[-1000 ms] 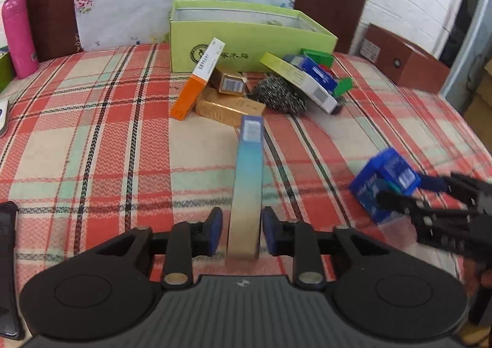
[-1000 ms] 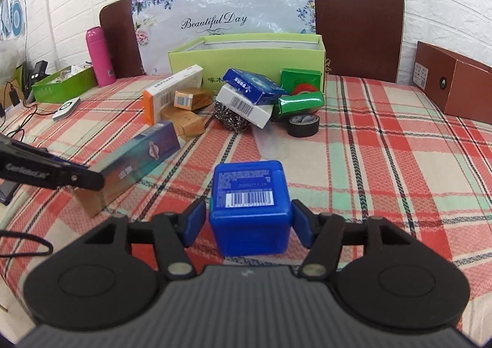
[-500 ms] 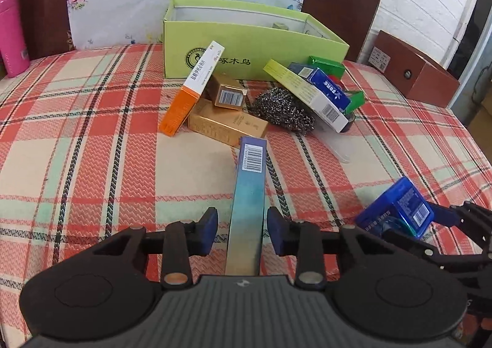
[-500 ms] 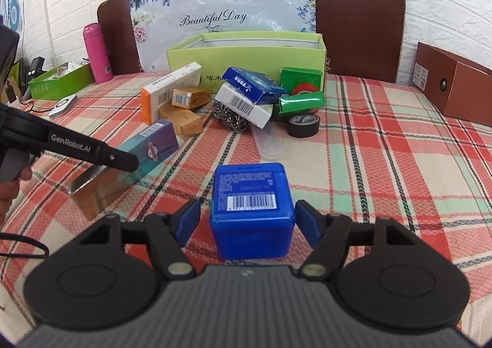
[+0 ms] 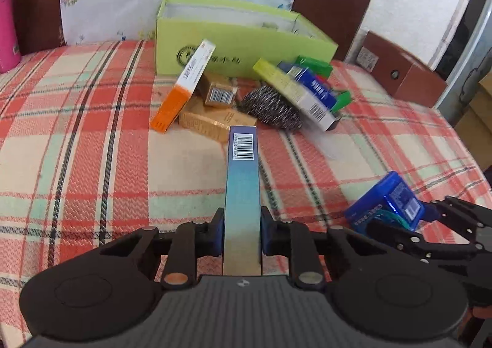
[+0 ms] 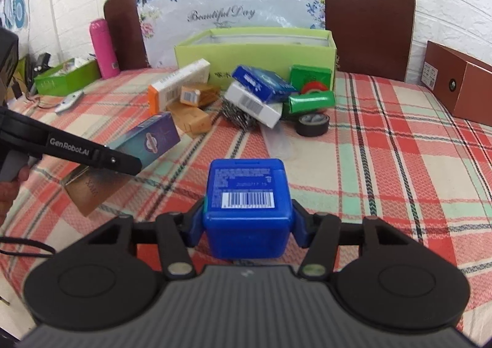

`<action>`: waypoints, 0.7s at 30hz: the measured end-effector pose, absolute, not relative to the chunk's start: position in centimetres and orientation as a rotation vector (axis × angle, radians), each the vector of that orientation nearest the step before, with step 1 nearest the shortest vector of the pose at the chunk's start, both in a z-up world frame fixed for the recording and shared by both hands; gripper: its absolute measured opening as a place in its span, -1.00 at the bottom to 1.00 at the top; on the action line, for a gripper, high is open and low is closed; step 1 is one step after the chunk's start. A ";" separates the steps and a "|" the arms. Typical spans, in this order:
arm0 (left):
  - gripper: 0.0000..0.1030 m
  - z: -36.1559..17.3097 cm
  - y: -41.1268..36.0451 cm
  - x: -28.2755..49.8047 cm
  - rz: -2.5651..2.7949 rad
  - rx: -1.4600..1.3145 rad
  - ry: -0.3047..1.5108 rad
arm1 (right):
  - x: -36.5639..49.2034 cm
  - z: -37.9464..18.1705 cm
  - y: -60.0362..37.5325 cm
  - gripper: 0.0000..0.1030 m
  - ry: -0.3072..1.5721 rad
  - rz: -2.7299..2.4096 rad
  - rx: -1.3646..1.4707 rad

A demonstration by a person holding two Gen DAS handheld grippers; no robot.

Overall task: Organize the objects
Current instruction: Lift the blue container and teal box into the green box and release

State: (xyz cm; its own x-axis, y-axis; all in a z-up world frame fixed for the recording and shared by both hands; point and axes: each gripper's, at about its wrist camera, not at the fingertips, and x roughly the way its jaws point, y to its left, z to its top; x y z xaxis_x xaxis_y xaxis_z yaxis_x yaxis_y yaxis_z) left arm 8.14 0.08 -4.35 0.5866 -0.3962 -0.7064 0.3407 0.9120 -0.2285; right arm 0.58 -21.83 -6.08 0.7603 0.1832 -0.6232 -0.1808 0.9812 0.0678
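My left jaws [image 5: 240,232] have just closed and now pinch the long gradient carton [image 5: 242,194] across its narrow faces near the rear end. Most of its length projects ahead of me, barcode end foremost, lifted off the plaid desk [image 5: 77,139]. I judge it light, hollow card: stiff lengthwise, easily dented by a hard squeeze, and inclined to droop when held so far back.

My right jaws [image 6: 247,219] have likewise been closing and press both flanks of the blue plastic tub [image 6: 247,203], barcode uppermost. I judge it rigid, smooth and somewhat slippery; a hold low on the flat sides is soundest.

Ahead of both jaws lies the pile of boxes, with the open green box [image 6: 255,53] beyond it, the likely destination.
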 end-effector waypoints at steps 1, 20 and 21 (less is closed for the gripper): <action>-0.57 -3.6 0.2 7.9 -0.442 -0.070 0.822 | 0.5 -5.5 -21.9 0.05 0.665 0.210 0.009; -0.57 8.4 -0.8 17.8 -0.467 -0.217 0.581 | 11.0 5.0 -22.6 0.05 0.397 0.224 -0.024; -0.57 8.6 -1.1 18.7 -0.454 -0.216 0.574 | 12.1 5.2 -22.6 0.05 0.393 0.216 -0.033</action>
